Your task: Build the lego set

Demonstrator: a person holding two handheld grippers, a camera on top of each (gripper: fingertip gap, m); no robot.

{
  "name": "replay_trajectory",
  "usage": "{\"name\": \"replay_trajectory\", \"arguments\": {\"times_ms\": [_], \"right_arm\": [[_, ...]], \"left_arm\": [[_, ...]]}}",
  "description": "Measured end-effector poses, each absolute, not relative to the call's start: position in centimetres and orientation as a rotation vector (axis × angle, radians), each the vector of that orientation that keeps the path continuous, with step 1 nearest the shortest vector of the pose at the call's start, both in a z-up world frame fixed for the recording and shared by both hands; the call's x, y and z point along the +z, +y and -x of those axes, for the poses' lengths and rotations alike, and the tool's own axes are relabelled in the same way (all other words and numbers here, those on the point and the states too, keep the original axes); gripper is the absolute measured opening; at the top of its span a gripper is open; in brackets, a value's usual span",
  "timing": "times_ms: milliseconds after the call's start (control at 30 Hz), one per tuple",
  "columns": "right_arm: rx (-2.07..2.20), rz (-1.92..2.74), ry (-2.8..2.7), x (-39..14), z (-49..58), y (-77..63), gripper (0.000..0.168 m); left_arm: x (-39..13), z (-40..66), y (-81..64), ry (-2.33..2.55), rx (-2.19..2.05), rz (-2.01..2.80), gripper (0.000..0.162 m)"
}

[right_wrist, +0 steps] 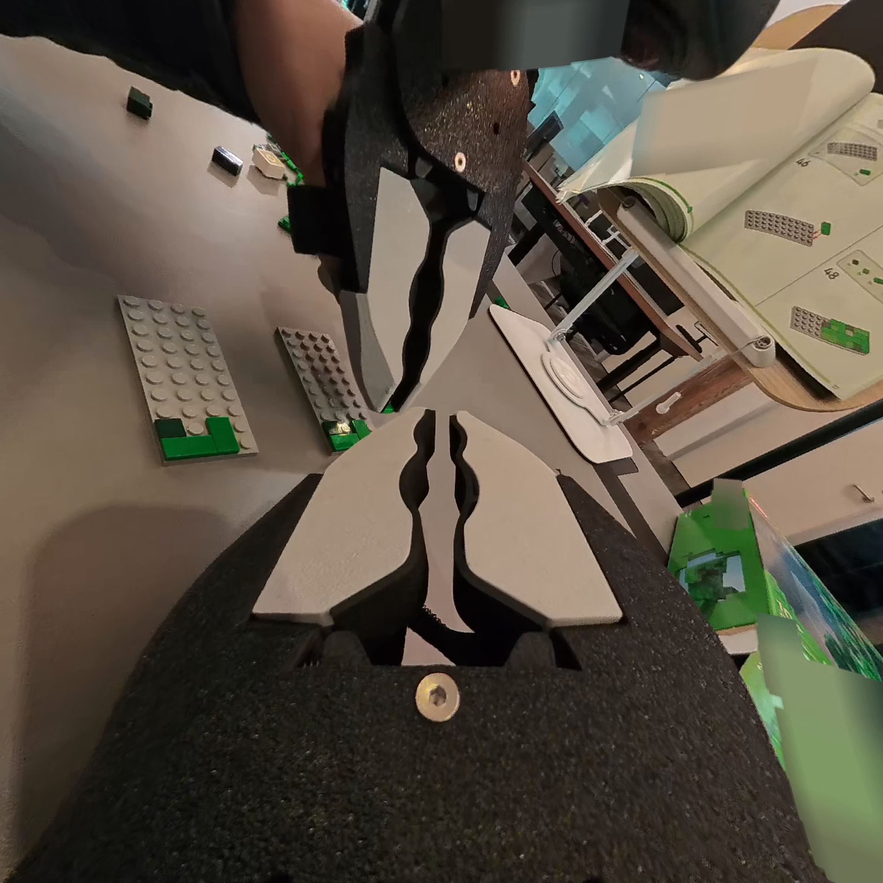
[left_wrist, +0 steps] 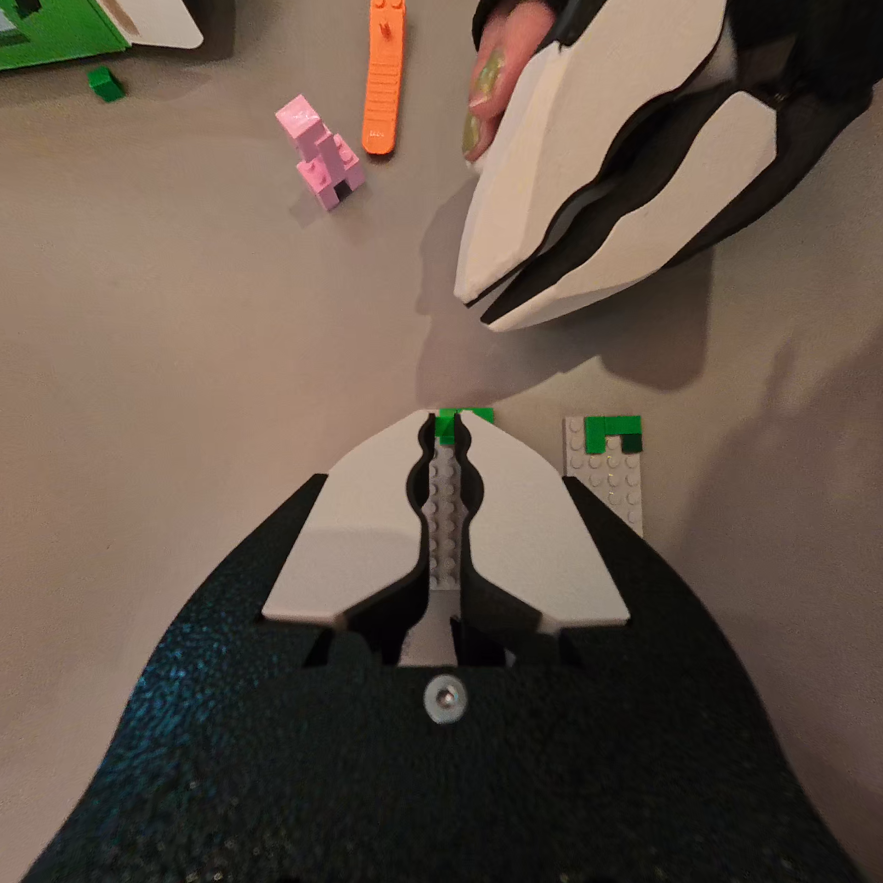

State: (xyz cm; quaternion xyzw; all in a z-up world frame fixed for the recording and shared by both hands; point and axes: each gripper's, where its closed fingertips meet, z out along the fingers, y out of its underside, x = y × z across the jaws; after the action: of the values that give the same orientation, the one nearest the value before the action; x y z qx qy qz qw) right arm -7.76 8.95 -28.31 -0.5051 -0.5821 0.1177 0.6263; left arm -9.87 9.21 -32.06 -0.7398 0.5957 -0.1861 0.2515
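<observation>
Two grey studded plates lie side by side on the table. My left gripper (left_wrist: 446,419) points down over the end of one plate (left_wrist: 444,516), its tips pinched on a small bright green piece (left_wrist: 446,423). That plate's end carries green tiles (right_wrist: 344,436). The other plate (left_wrist: 609,478) also has green and dark green tiles (left_wrist: 614,432) at its end, and shows in the right wrist view (right_wrist: 186,377). My right gripper (right_wrist: 444,416) is nearly shut with nothing between its fingers. It hovers above the table just beyond the left gripper (right_wrist: 388,406), and a hand holds it in the left wrist view (left_wrist: 482,310).
A pink brick figure (left_wrist: 325,153), an orange brick separator (left_wrist: 382,81), a loose green brick (left_wrist: 106,83) and a green box (left_wrist: 48,38) lie farther off. An open instruction booklet (right_wrist: 764,215) rests on a white stand (right_wrist: 559,377). Small loose pieces (right_wrist: 227,160) lie beyond the plates. Across from one pair of fingers to the other is roughly 5 centimetres. Left tips and right tips are each some 15 centimetres from the orange brick separator (left_wrist: 382,81).
</observation>
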Motion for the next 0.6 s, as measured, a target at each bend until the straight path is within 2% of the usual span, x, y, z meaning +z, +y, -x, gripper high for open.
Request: {"name": "replay_trajectory", "arguments": {"times_ms": [600], "right_arm": [[0.267,1.208,-1.250,-27.8,7.0,10.2,0.003]], "left_arm": [[-33.4,9.9,9.7,1.634,-0.449,2.034,0.007]]}}
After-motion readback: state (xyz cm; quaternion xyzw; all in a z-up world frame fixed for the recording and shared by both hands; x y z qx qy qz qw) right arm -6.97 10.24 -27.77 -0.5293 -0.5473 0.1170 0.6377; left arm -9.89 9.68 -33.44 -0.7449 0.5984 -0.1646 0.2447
